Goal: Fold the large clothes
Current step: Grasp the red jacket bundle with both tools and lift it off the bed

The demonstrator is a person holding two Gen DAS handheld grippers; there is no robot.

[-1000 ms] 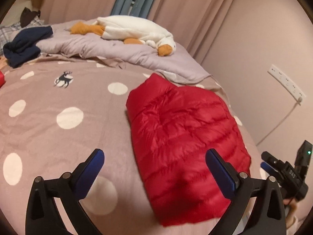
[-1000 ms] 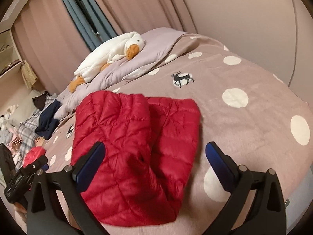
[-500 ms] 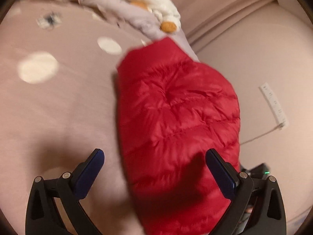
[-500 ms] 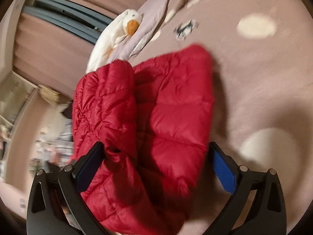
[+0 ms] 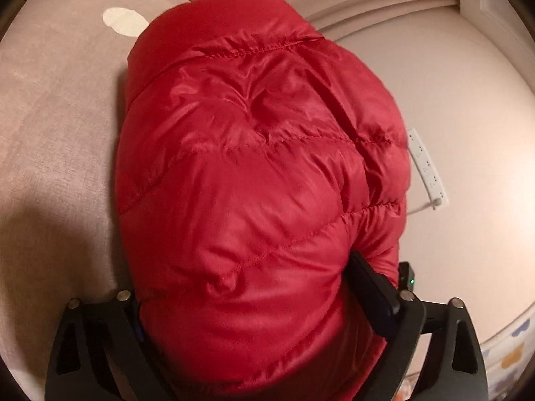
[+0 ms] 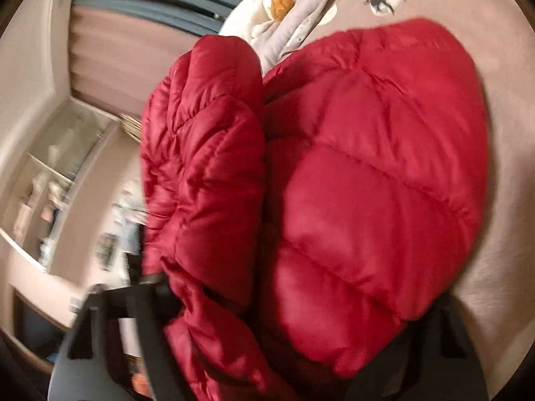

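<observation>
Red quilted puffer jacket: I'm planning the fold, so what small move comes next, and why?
Probably close both grippers on the red quilted puffer jacket. The left gripper and right gripper each straddle its near edge, fingers wide apart, nothing pinched yet.

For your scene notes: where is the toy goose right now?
In the right wrist view the toy goose lies at the top centre, on the pale grey blanket, just beyond the red jacket.
</observation>
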